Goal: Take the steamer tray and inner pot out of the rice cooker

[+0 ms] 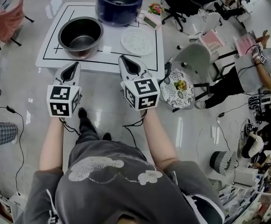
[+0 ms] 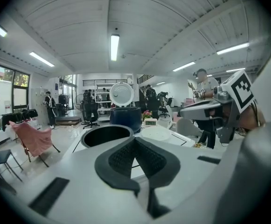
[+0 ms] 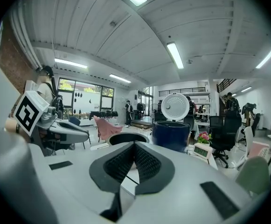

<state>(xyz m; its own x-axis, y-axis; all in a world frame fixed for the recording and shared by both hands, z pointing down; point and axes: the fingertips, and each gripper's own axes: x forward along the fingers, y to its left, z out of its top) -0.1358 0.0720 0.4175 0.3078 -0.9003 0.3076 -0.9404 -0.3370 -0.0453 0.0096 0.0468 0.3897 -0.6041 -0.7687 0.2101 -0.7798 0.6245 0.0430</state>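
**— So, where do things stand?**

— Both pieces look to be out. The inner pot (image 1: 80,35) stands upright on the surface (image 1: 108,56), near left, mouth up. The steamer tray (image 1: 137,41) lies flat to its right, apart from it. The rice cooker (image 1: 119,3) sits at the far edge with its lid (image 3: 175,107) raised, and its well looks bare from above.

**— And your grippers?**

— The left gripper (image 1: 71,71) has its jaws together with nothing between the pads. The right gripper (image 1: 129,64) is the same, closed and empty. They hang side by side just short of the near edge, pointing at the surface. I reckon that fits, since I see nothing left to lift.

**— Anything crowding you?**

— A small clock (image 1: 150,21) and some flowers (image 1: 156,8) sit just beside the cooker on its right. A round side table (image 1: 169,97) and a grey chair (image 1: 191,57) stand off the right corner. I judge that side the tight one if I swing wide. A pink chair (image 1: 7,22) is far left, and another person (image 1: 253,73) is well apart on the right.
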